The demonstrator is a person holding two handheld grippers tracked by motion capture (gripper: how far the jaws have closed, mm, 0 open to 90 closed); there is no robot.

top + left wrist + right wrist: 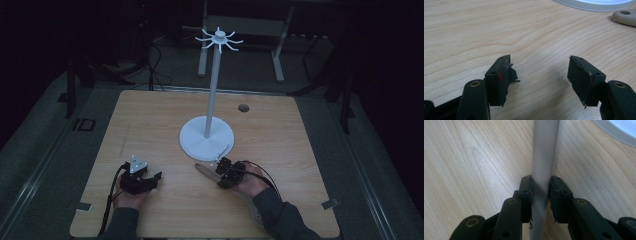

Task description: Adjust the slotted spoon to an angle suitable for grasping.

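Observation:
A beige long-handled utensil [202, 170] lies flat on the wooden table [150, 120], just in front of the round base of a white hook stand [212, 90]. My right gripper [220, 167] is shut on the utensil's handle [545, 150], with the pads pressing on both sides of it. The handle's far end, with a hanging hole [625, 17], lies beside the stand base [596, 3]. My left gripper [155, 177] rests low over bare wood at the front left. Its jaws [540, 65] stand wide open with nothing between them.
The stand's hooks [219, 39] spread out high above the table's middle. A small round cable hole [243, 107] sits near the far edge. Metal clips [82, 206] [329, 203] mark the front corners. Desk legs and cables stand on the dark floor behind.

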